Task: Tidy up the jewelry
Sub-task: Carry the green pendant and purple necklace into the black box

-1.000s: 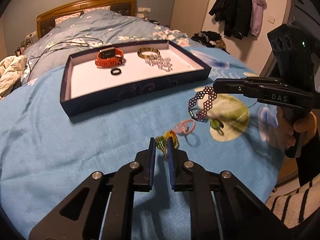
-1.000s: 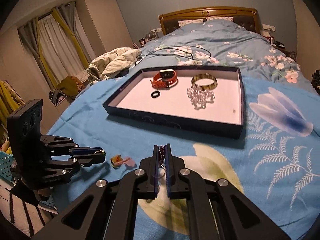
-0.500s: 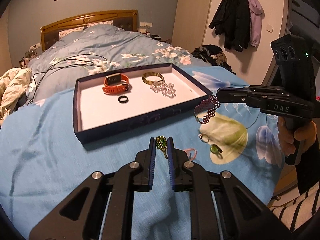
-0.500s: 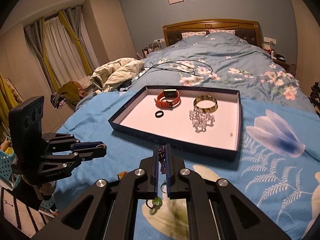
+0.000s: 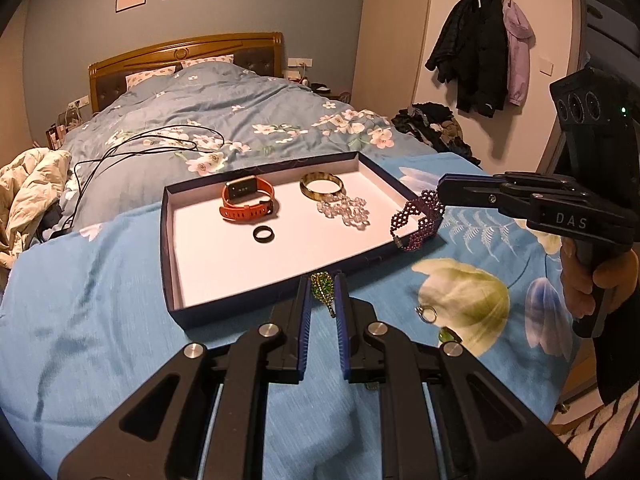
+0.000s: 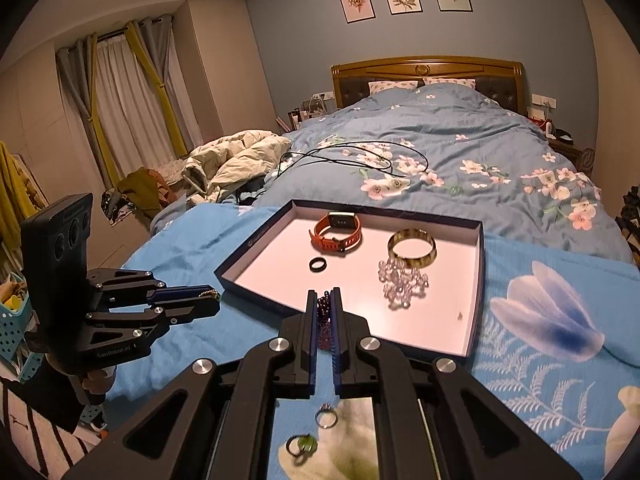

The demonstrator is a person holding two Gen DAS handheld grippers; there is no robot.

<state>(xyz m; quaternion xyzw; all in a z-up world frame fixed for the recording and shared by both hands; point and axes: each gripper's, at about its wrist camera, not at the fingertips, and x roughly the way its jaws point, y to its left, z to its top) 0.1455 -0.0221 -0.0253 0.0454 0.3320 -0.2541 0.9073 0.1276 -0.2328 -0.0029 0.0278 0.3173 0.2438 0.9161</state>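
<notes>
While both your tongs are clenched on jewelry, the left gripper (image 5: 323, 300) pinches a green beaded piece (image 5: 323, 289) just short of the tray's (image 5: 170, 240) near wall, and the right gripper (image 6: 323, 322) holds a purple beaded bracelet (image 5: 418, 220) over the tray's right corner. Both pieces look light and limp, so they will likely dangle and swing; grip across the beads, not one strand. Two rings (image 6: 326, 419) lie on the cloth nearer you than the tray, small and probably slippery. Your right fingers hide most of the bracelet in the right view, and what the green piece is cannot be told.
</notes>
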